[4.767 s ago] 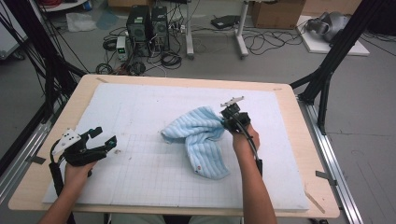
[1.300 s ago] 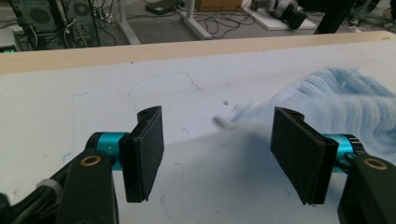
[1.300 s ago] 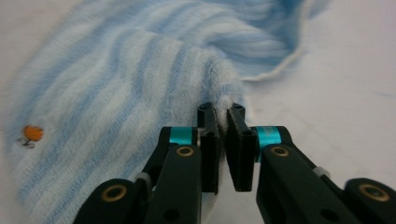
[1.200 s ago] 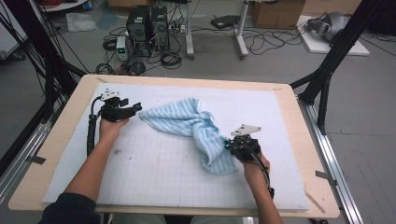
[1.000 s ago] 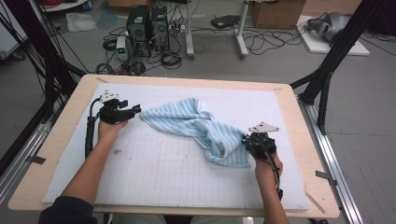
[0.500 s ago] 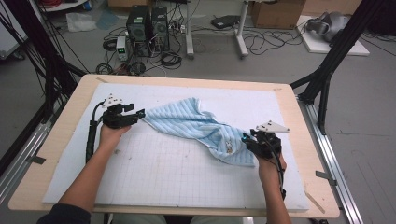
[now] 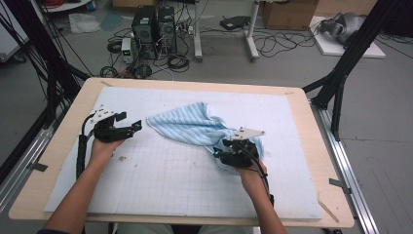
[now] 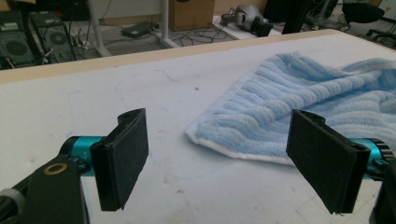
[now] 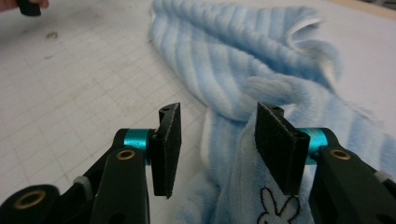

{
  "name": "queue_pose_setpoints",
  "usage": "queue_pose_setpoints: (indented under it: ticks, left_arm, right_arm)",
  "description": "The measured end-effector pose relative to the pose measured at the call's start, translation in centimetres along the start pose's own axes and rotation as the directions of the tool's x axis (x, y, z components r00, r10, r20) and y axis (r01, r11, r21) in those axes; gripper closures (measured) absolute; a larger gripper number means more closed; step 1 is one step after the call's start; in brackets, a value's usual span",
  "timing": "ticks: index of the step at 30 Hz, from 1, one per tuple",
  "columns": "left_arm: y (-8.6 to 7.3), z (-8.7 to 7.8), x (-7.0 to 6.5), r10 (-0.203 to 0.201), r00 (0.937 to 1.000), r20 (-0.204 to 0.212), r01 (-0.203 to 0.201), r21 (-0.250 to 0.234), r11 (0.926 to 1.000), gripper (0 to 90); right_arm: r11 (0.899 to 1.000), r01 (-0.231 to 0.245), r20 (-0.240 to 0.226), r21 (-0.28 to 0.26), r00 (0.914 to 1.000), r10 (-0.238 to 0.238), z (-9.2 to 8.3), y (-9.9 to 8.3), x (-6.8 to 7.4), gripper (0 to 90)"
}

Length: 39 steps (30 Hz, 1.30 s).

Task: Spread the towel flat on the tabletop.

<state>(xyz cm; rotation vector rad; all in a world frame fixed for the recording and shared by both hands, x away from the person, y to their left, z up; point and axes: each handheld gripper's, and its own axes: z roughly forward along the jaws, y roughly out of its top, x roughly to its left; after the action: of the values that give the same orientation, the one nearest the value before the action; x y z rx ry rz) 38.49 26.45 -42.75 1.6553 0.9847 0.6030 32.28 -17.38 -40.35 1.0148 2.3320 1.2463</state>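
1. High view: blue striped towel (image 7: pixel 199 129) lies stretched across the middle of the worktop (image 7: pixel 292 97), spread for flattening.
2. Left hand-held gripper (image 7: pixel 131 127) at centre-left stands wide, jaws just opened, corner released.
3. Right hand-held gripper (image 9: pixel 215 144), lower centre, has been opening, half-wide over towel, gripping nothing.

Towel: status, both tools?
Left tool open, just opened, clear of towel. Right tool just opening, jaws apart over towel's end, no grip. White mat unobstructed.

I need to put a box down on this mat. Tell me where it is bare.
Free: the gridded near strip of the white mat, between the two forearms, and the far right corner beyond the blue towel. Crowded: the middle, where the towel lies between the left gripper and the right gripper.
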Motion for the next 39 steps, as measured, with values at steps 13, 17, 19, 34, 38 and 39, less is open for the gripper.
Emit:
queue_pose_setpoints:
  ticks: [13, 17, 19, 34, 38, 39]
  left_arm:
    - [-1.6, -3.8, 0.8, 0.002, 1.0, -0.01, -0.002, -0.042, 0.9991, 22.7]
    - [-1.6, -4.4, 0.7, 0.007, 1.0, 0.005, -0.007, -0.062, 0.9981, 22.9]
    - [-1.7, -4.5, 0.6, 0.006, 0.9999, 0.012, -0.005, -0.069, 0.9976, 22.9]
    - [-2.3, -4.4, -0.5, 0.022, 0.9986, 0.047, -0.02, -0.042, 0.9989, 22.9]
    - [-2.3, -4.4, -0.3, 0.011, 0.9993, 0.034, -0.01, -0.044, 0.999, 23.0]
    - [-2.3, -4.4, -0.2, 0.009, 0.9994, 0.034, -0.007, -0.048, 0.9988, 23.0]
  right_arm:
    - [0.997, 0.074, -0.011, 0.0, 0.9972, -0.074, 1.0, 0.9, 2.3, 50.3]
    - [0.994, 0.107, -0.024, 0.004, 0.994, -0.107, 1.2, 1.1, 2.9, 52.0]
    - [0.993, 0.105, -0.036, 0.052, 0.9941, -0.103, 1.9, 0.8, 3.0, 52.4]
    - [0.966, 0.112, 0.06, 0.235, 0.9898, -0.129, 4.8, -0.9, 1.6, 82.5]
    - [0.976, 0.062, -0.02, 0.208, 0.998, -0.059, 4.8, -0.8, 1.2, 86.5]
    - [0.981, 0.043, -0.062, 0.191, 0.9976, -0.031, 4.9, -0.8, 1.3, 86.6]
